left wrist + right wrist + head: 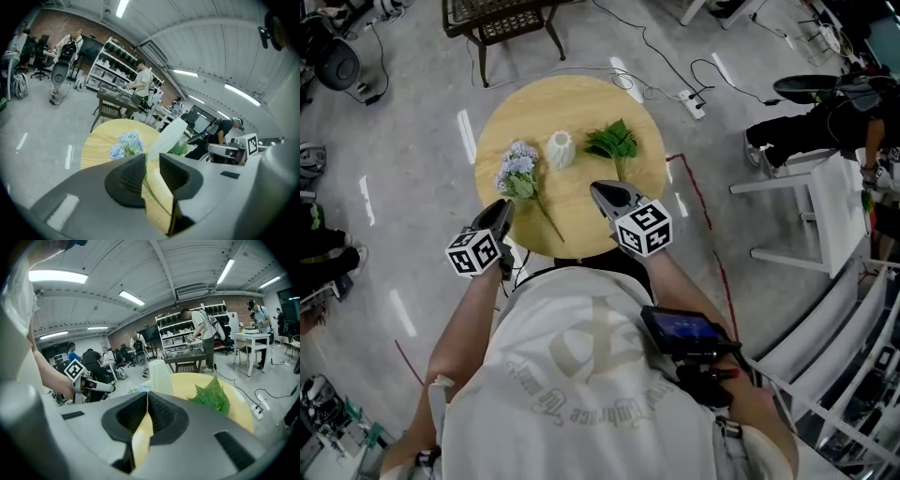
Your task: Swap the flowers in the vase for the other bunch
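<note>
The vase (560, 150) stands upright near the middle of the round bench (581, 98), and from above its mouth looks empty. Both bunches lie flat on the wood. The blue flowers (517, 171) are just left of the vase, with their stem trailing toward the person. The green leafy bunch (614, 142) lies just right of it. The first half of the swap looks done, since nothing is in the vase. The other bunch has not yet been stood in it. The pictures do not say which bunch came out.

The left tongs (502, 214) hang over the near left edge of the bench, close to the lower leaves of the blue flowers. In the left gripper view the left tongs (152, 161) show a narrow gap between the pads. The thin green stem of the blue flowers (125, 144) is seen through that gap, but it appears to lie on the bench beyond, not pinched. The left tongs look empty.

The right tongs (602, 193) sit near the foot of the green bunch's stem. In the right gripper view the right tongs (146, 399) are closed pad to pad with nothing between them. The vase (159, 376) and the green leaves (213, 397) lie ahead. To lift either bunch, one of the tongs would have to spread and come down on a stem.
</note>
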`<state>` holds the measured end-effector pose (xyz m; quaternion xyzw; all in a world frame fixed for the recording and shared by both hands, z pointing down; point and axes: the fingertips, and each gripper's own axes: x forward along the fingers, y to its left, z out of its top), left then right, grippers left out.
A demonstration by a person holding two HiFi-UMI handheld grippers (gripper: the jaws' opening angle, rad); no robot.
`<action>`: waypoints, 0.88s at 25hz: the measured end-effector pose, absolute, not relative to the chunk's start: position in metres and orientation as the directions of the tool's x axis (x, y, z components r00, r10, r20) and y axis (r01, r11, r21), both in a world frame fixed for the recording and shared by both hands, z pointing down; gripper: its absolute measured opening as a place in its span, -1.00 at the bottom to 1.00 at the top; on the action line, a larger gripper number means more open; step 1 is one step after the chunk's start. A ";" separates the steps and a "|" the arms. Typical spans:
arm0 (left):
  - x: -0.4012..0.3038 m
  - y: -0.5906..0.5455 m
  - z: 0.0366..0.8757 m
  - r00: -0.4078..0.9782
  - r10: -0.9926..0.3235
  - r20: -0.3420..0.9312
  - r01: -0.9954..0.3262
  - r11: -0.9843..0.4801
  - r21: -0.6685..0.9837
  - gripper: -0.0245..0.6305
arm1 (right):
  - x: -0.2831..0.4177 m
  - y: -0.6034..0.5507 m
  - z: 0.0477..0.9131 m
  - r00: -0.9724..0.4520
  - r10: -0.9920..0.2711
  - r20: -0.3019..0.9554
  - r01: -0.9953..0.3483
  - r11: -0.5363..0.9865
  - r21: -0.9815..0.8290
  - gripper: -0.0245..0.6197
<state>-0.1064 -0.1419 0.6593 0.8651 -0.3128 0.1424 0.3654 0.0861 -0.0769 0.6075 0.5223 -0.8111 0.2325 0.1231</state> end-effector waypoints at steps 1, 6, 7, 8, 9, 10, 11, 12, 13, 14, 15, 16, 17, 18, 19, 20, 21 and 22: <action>-0.105 -0.140 0.655 0.769 -0.441 0.463 -0.639 -0.550 0.538 -0.68 | 0.087 -0.076 0.607 -0.420 -0.792 0.442 -0.906 0.344 -0.245 -0.90; -0.088 -0.123 0.641 0.796 -0.433 0.423 -0.604 -0.613 0.509 -0.84 | 0.097 -0.063 0.603 -0.406 -0.798 0.445 -0.913 0.333 -0.237 -0.90; -0.085 -0.119 0.639 0.801 -0.427 0.421 -0.597 -0.623 0.505 -0.85 | 0.098 -0.060 0.603 -0.405 -0.798 0.446 -0.913 0.332 -0.237 -0.90; -0.083 -0.116 0.637 0.804 -0.421 0.420 -0.592 -0.633 0.499 -0.86 | 0.098 -0.057 0.603 -0.405 -0.797 0.447 -0.913 0.331 -0.238 -0.90; -0.082 -0.112 0.635 0.807 -0.416 0.418 -0.587 -0.641 0.495 -0.87 | 0.098 -0.055 0.602 -0.406 -0.796 0.449 -0.913 0.331 -0.239 -0.90; -0.080 -0.109 0.633 0.811 -0.411 0.416 -0.581 -0.649 0.492 -0.88 | 0.098 -0.053 0.602 -0.406 -0.795 0.451 -0.913 0.330 -0.241 -0.90; -0.078 -0.107 0.631 0.815 -0.406 0.414 -0.575 -0.656 0.489 -0.88 | 0.098 -0.052 0.602 -0.406 -0.794 0.452 -0.913 0.329 -0.242 -0.90; -0.077 -0.105 0.629 0.818 -0.401 0.411 -0.569 -0.663 0.487 -0.89 | 0.098 -0.052 0.602 -0.407 -0.792 0.454 -0.912 0.329 -0.244 -0.90; -0.076 -0.104 0.627 0.822 -0.397 0.409 -0.564 -0.669 0.484 -0.89 | 0.097 -0.052 0.603 -0.409 -0.790 0.456 -0.911 0.330 -0.246 -0.90; -0.075 -0.102 0.625 0.824 -0.393 0.408 -0.560 -0.675 0.481 -0.89 | 0.096 -0.053 0.604 -0.412 -0.788 0.458 -0.910 0.331 -0.248 -0.90; -0.074 -0.100 0.623 0.826 -0.390 0.407 -0.556 -0.679 0.479 -0.89 | 0.095 -0.053 0.605 -0.414 -0.786 0.459 -0.909 0.333 -0.251 -0.90; -0.074 -0.098 0.621 0.828 -0.387 0.407 -0.553 -0.683 0.477 -0.89 | 0.095 -0.052 0.605 -0.415 -0.784 0.461 -0.909 0.333 -0.253 -0.90; -0.073 -0.094 0.620 0.829 -0.383 0.407 -0.551 -0.685 0.477 -0.89 | 0.095 -0.050 0.606 -0.415 -0.782 0.465 -0.909 0.332 -0.254 -0.90; -0.071 -0.090 0.619 0.831 -0.380 0.407 -0.548 -0.686 0.478 -0.89 | 0.096 -0.048 0.608 -0.415 -0.780 0.470 -0.909 0.330 -0.254 -0.90; -0.070 -0.087 0.618 0.832 -0.377 0.407 -0.546 -0.687 0.480 -0.89 | 0.098 -0.046 0.611 -0.413 -0.777 0.476 -0.910 0.328 -0.254 -0.90; -0.068 -0.085 0.619 0.832 -0.375 0.408 -0.545 -0.687 0.481 -0.89 | 0.101 -0.045 0.614 -0.409 -0.773 0.485 -0.912 0.324 -0.253 -0.90; -0.065 -0.083 0.620 0.831 -0.374 0.411 -0.547 -0.685 0.482 -0.89 | 0.105 -0.044 0.618 -0.405 -0.769 0.495 -0.914 0.320 -0.252 -0.90; -0.063 -0.081 0.621 0.829 -0.375 0.414 -0.549 -0.683 0.482 -0.89 | 0.109 -0.043 0.622 -0.401 -0.764 0.506 -0.916 0.315 -0.250 -0.90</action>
